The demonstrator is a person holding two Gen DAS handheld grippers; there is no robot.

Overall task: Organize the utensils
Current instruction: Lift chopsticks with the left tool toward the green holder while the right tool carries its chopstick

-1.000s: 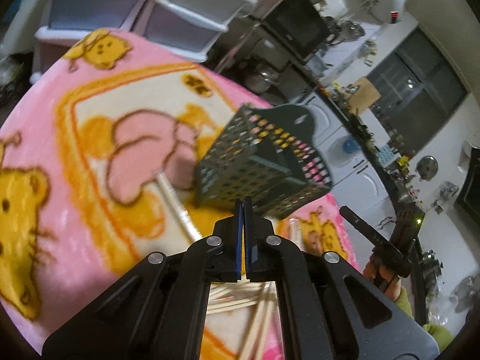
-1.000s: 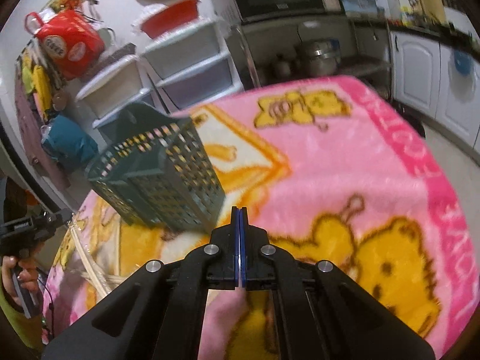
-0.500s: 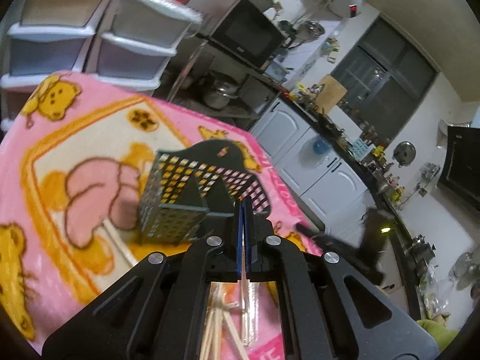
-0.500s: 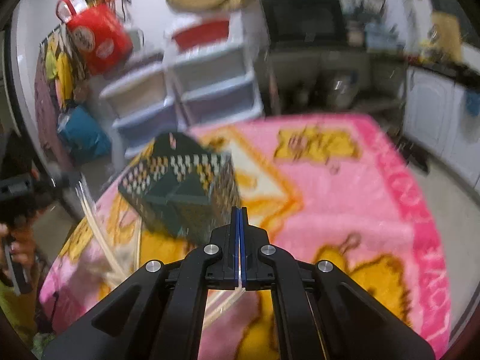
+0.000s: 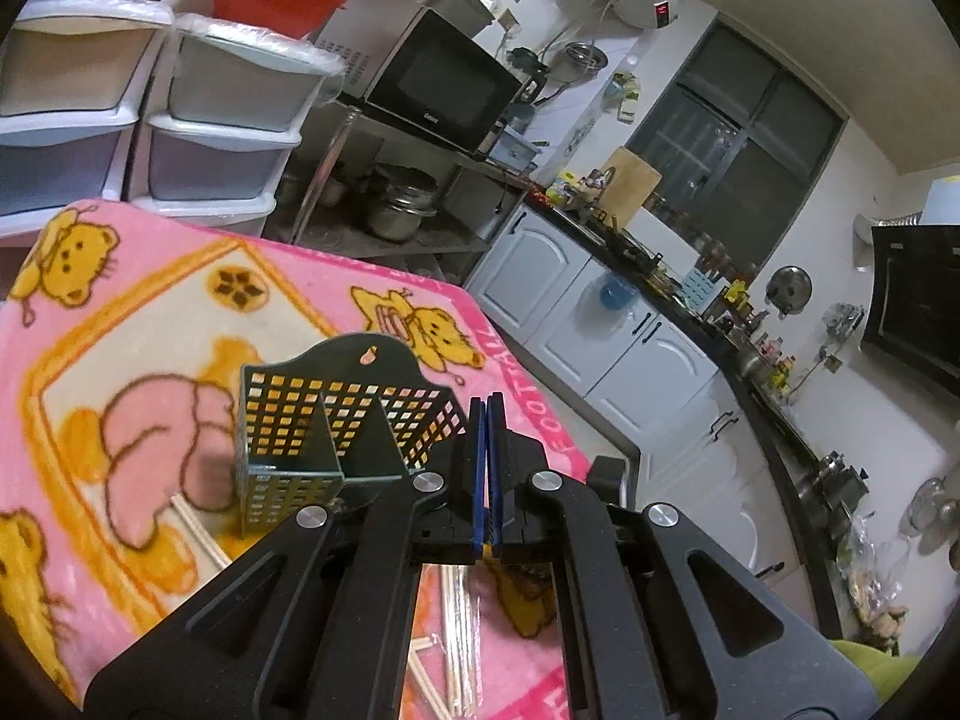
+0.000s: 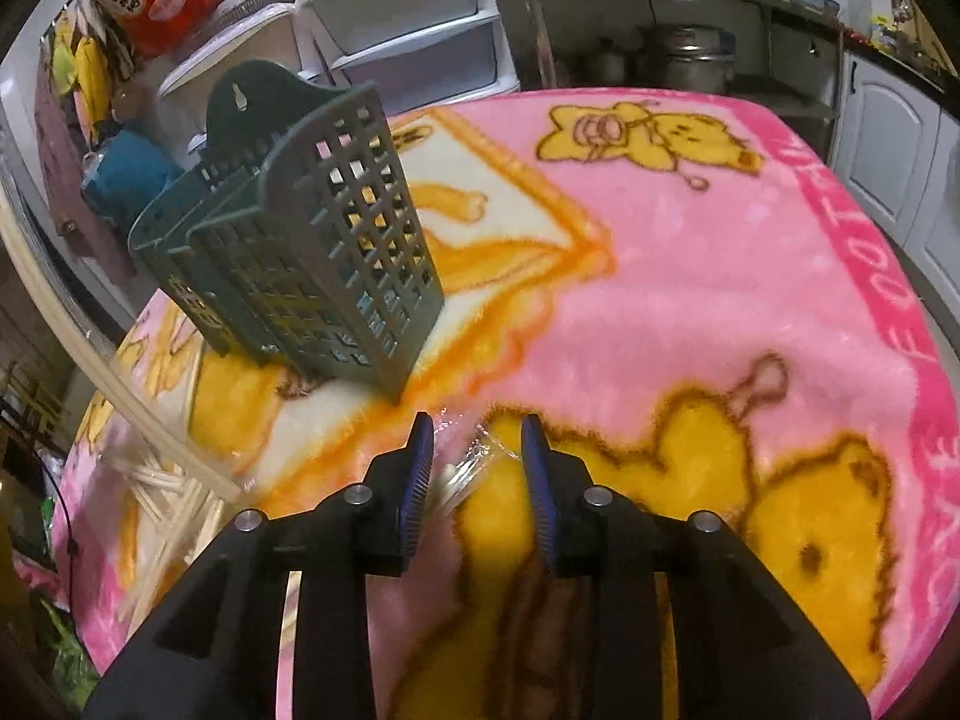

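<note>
Left wrist view: the left gripper point(image 5: 486, 468) hangs above the tabletop with its blue-padded jaws clenched together and nothing between them. Just beyond and to the left of the tips stands the dark green perforated plastic utensil basket point(image 5: 324, 438), upright on the pink fleece blanket with yellow bear print point(image 5: 120, 312) that covers the tabletop; an inner divider splits the basket into compartments, and those visible hold nothing. Pale wooden chopsticks point(image 5: 462, 630) lie loose on the blanket beneath the gripper's body, and one more lies at the basket's left foot.

Right wrist view: the right gripper point(image 6: 474, 468) points steeply down at the blanket, its jaws parted and opening. A crinkled piece of clear plastic wrap point(image 6: 465, 471) lies between the pads; contact cannot be told. The basket point(image 6: 312, 240) is ahead and to the left, appearing tilted in this lens. More chopsticks point(image 6: 162, 492) lie scattered near the left edge of the tabletop.
</note>
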